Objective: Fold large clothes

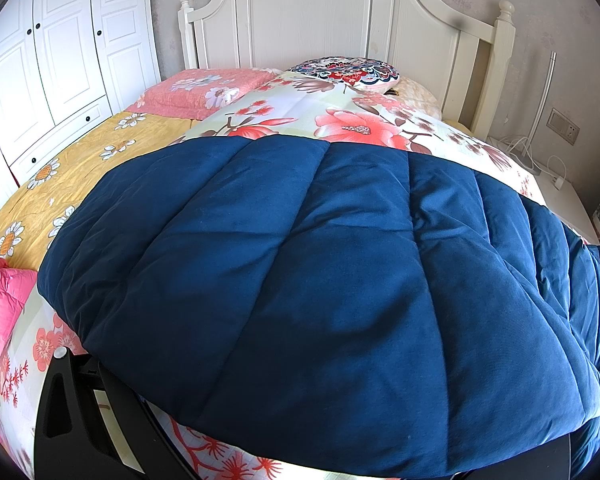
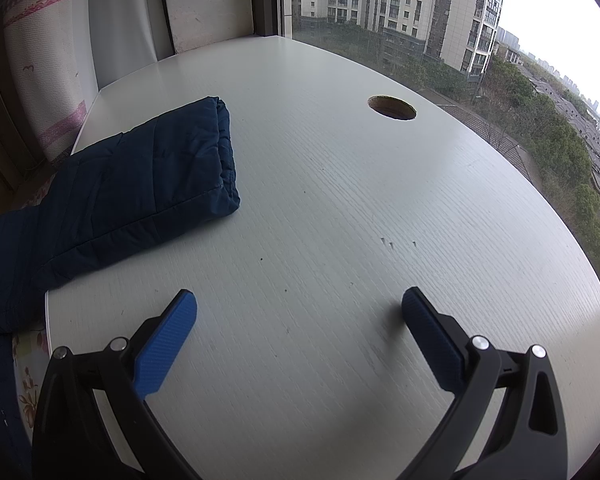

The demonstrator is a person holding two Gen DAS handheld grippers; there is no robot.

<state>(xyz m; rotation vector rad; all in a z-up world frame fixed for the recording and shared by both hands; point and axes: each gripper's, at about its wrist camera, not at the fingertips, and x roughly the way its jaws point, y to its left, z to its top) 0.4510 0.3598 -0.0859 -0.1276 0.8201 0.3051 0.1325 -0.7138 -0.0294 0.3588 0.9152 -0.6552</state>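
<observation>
Looking along the left tongs, only one black finger shows at the lower left; the navy padded coat drapes over the rest, so I cannot tell whether they are apart or clamped on cloth. The coat's body lies spread across the floral quilt on the bed, with its right side trailing off toward the bed's edge. If the left tongs hold only a thin pinch of the hem, the heavy padding could slip free mid-fold, and any pull might drag the quilt along with it.

From the right wrist, the right tongs stand wide apart and empty above the white worktop. A sleeve of the coat rests on the worktop's left part, well apart from the blue pads — its cuff lies near a cable hole. Reaching sideways for the sleeve risks a shallow grip on slippery fabric, leaving the fold lopsided.
</observation>
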